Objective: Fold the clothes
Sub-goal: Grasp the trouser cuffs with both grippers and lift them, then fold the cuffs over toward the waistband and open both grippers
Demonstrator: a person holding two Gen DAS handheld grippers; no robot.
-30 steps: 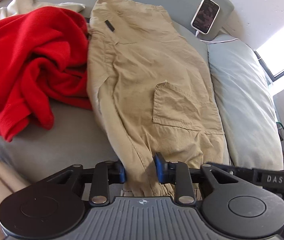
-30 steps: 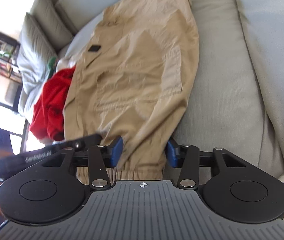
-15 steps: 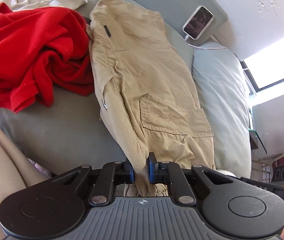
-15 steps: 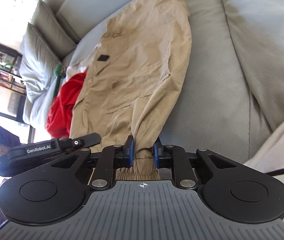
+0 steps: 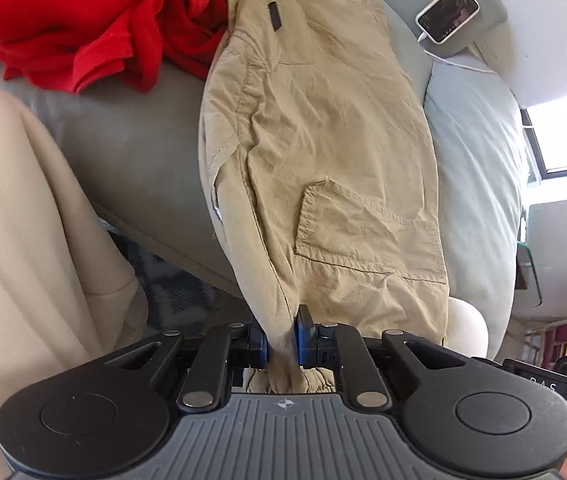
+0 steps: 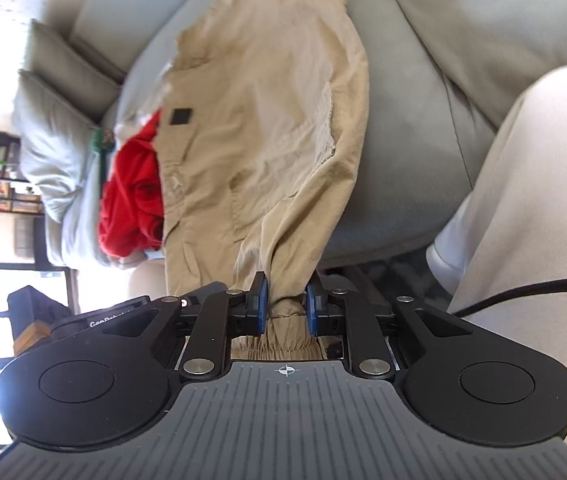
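I am holding the tan pants by their bottom ends, near the stretchy cuffs, and the pants are lying long and flat on the gray couch, running from the top of the frame down to my grippers at the bottom. My left gripper is pinching tight on a bunch of cloth at one side of the leg end. My right gripper is squeezing the cloth just above the cuff at the other side. The legs look like they are lying one on top of the other, so the pants are already doubled the long way, I think. They are not folded short, so bringing the leg ends up toward the waist looks like the part that is left. A red top is sitting in a messy heap in the upper left of the frame, touching the waist of the pants, and it is not folded. A phone on a white cord is resting in the upper right.
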